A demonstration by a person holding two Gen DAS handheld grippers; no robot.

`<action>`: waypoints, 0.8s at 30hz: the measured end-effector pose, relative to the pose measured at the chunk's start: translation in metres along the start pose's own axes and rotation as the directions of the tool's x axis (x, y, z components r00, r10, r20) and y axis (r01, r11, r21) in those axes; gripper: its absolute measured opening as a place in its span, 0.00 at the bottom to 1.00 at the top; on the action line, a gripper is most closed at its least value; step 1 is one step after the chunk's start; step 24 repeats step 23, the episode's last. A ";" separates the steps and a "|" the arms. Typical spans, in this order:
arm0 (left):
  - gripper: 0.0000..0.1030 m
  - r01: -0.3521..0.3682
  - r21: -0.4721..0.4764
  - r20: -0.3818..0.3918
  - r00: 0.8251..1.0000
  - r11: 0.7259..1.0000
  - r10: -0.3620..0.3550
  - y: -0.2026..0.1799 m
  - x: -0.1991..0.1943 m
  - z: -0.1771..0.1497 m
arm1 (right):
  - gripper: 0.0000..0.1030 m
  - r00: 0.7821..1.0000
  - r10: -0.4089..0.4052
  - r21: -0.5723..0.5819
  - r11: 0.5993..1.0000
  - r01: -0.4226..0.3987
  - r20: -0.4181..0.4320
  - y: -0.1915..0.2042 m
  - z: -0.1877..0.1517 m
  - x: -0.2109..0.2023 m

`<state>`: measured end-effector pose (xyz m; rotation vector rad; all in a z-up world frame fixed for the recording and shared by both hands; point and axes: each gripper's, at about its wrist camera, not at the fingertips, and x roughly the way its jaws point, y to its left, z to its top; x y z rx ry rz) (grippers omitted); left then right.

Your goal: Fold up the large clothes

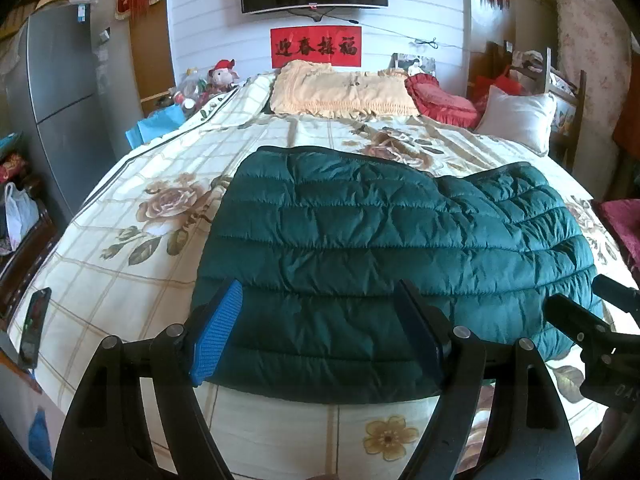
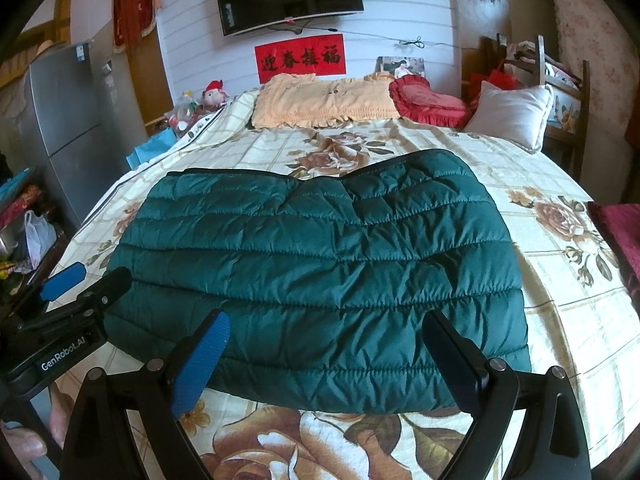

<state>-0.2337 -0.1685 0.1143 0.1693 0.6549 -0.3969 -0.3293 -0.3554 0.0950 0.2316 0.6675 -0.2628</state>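
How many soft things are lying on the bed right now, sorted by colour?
Green: 1, the quilted jacket
Peach: 1, the frilled pillow cover
Red: 1, the ruffled cushion
White: 1, the plain pillow
Total: 4
Both tongs, left and right, are open above the jacket's near edge, holding nothing.

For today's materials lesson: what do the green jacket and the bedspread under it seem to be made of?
Green jacket: probably nylon or polyester shell with padded filling; it has a slight sheen and puffy stitched channels. Bedspread: probably matte woven cotton or blend; printed roses and grid, no shine.
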 end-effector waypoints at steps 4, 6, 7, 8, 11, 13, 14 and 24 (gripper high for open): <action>0.76 0.007 0.004 -0.009 1.000 1.000 -0.007 -0.001 0.003 -0.002 | 0.93 1.000 0.001 0.002 1.000 -0.001 -0.008 0.000 -0.001 0.002; 0.76 0.009 0.003 -0.010 1.000 1.000 -0.009 -0.001 0.003 -0.002 | 0.93 1.000 0.004 0.005 1.000 -0.004 -0.011 -0.001 -0.001 0.002; 0.76 0.013 0.002 -0.011 1.000 1.000 -0.013 -0.001 0.003 -0.002 | 0.93 1.000 0.005 0.006 1.000 -0.005 -0.012 0.000 -0.001 0.003; 0.76 0.015 0.002 -0.011 1.000 1.000 -0.015 -0.002 0.003 -0.002 | 0.93 1.000 0.005 0.006 1.000 -0.005 -0.012 0.000 -0.001 0.003; 0.76 0.006 0.006 -0.008 1.000 1.000 -0.006 -0.002 0.003 -0.002 | 0.93 1.000 0.004 0.000 1.000 -0.004 -0.013 0.001 -0.002 0.003; 0.76 0.010 0.005 -0.010 1.000 1.000 -0.010 -0.002 0.004 -0.002 | 0.93 1.000 0.005 0.001 1.000 -0.005 -0.016 0.001 -0.002 0.004; 0.76 0.008 0.003 -0.008 1.000 1.000 -0.008 -0.002 0.004 -0.002 | 0.93 1.000 0.007 0.003 1.000 -0.007 -0.017 0.001 -0.002 0.004; 0.76 -0.020 0.024 0.042 0.999 0.999 0.019 -0.002 0.001 -0.004 | 0.93 1.000 0.006 0.012 1.000 -0.006 -0.019 -0.002 -0.003 0.004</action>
